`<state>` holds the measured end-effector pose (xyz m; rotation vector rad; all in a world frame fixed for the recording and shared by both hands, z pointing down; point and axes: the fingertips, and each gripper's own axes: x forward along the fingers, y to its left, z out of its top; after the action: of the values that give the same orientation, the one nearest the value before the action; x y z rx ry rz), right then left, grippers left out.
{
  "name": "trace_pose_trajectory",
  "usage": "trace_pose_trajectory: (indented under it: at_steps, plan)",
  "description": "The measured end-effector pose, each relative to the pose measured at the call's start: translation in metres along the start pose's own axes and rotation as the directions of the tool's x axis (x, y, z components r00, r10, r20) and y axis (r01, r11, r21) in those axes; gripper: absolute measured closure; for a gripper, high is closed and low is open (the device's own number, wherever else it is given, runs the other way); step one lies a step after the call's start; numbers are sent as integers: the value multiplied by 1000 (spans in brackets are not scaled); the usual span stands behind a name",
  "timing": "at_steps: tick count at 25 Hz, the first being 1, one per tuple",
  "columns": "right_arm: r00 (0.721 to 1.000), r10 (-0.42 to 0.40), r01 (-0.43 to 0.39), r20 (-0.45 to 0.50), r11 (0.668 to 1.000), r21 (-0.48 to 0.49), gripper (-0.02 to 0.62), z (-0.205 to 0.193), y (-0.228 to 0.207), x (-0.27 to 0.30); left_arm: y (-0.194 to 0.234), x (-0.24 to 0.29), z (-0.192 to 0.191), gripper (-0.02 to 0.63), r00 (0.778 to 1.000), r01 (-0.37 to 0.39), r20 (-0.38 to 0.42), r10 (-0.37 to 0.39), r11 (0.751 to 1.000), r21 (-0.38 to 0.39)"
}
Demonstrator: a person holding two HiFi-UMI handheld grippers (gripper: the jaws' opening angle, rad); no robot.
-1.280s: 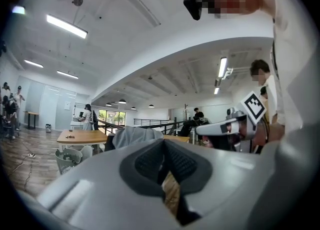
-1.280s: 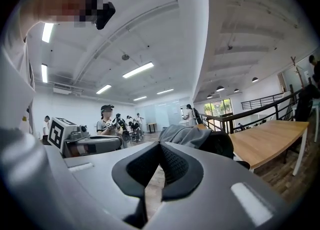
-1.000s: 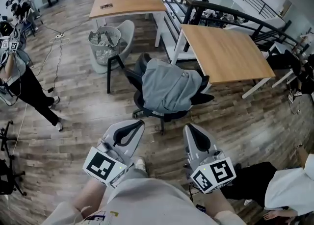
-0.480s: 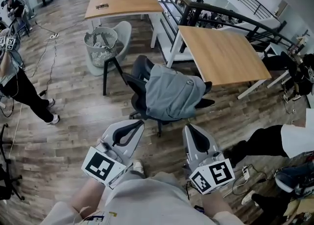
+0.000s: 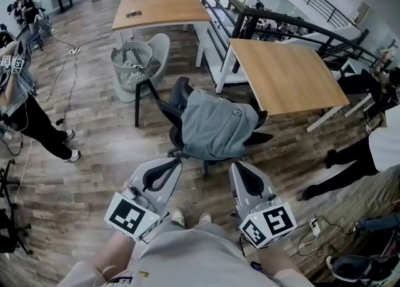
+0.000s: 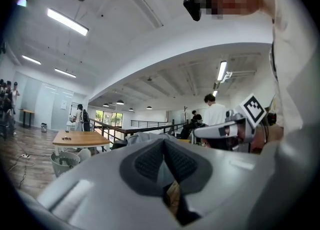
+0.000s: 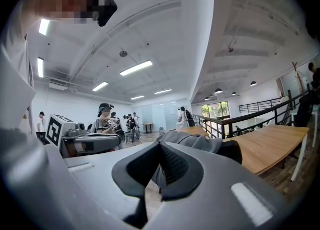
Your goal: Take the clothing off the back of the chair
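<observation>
The clothing [image 5: 215,123], a grey jacket-like piece, hangs draped over the back of a black office chair [image 5: 179,95] and spills down over the seat in loose folds. It looks like soft, matte fabric, light and limp. It should bunch and slide rather than hold a shape, and a sleeve or hem could snag on an armrest as it lifts. The best hold is probably the thick ridge of cloth along the top of the chair back, one pinch toward each shoulder, so that it comes up and off evenly. Being an office chair, it may swivel or roll if tugged sideways.

The left gripper [image 5: 179,162] and the right gripper [image 5: 235,166] hover near the chair, short of the cloth. Both have their jaws closed tight together with nothing between them, so they would have to open first.

Around them lie a wood-plank floor [image 5: 94,154], two pale wooden tables [image 5: 294,79] and a wire-mesh bin [image 5: 132,60].
</observation>
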<state>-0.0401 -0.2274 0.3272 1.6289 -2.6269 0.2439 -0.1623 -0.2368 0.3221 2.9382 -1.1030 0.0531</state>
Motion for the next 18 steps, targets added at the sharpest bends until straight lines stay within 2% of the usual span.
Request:
trace_pose_trajectory:
  at_steps: [5, 11, 14, 18]
  plan:
    - [1000, 17, -17, -3, 1000, 13, 595, 0, -12, -5, -3, 9, 0, 604, 999, -38, 3, 38, 999, -25]
    - [1000, 13, -13, 9, 1000, 22, 592, 4, -29, -2, -1, 22, 4, 603, 997, -80, 7, 80, 997, -14]
    - [1000, 13, -13, -1, 1000, 4, 549, 6, -34, 4, 8, 29, 10, 600, 995, -100, 17, 100, 995, -11]
    - [1000, 13, -13, -2, 1000, -22, 476, 11, -42, 9, 11, 41, 17, 541, 996, -93, 18, 93, 996, 11]
